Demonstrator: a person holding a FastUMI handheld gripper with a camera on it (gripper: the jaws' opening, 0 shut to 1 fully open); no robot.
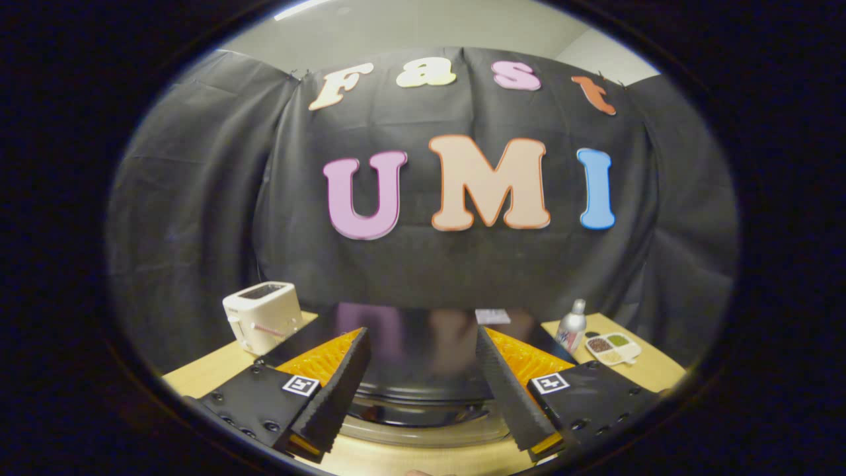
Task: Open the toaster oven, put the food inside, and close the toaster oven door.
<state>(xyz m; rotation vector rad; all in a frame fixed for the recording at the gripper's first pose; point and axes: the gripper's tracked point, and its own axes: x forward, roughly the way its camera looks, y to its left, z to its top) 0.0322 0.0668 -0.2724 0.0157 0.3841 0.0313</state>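
While the toaster oven (423,357) lies just ahead of the fingers and partly between them, seen from above as a glossy black top with a curved handle bar along its near edge, the opening step appears not yet begun, and the door is judged closed. The gripper (423,390) is held with its fingers spread wide and nothing between them. For a clean opening, the fingers would best be lowered over the middle of the bar and closed squarely, so that the door is swung down evenly rather than twisted. To the left, a white pop-up toaster (263,316) is set on the wooden table (198,373), near the oven's corner. Behind the oven a small flat card (492,317) is seen. To the right, a bottle (572,327) and a small divided dish (613,348) are placed apart from the door's path. No food can be made out.
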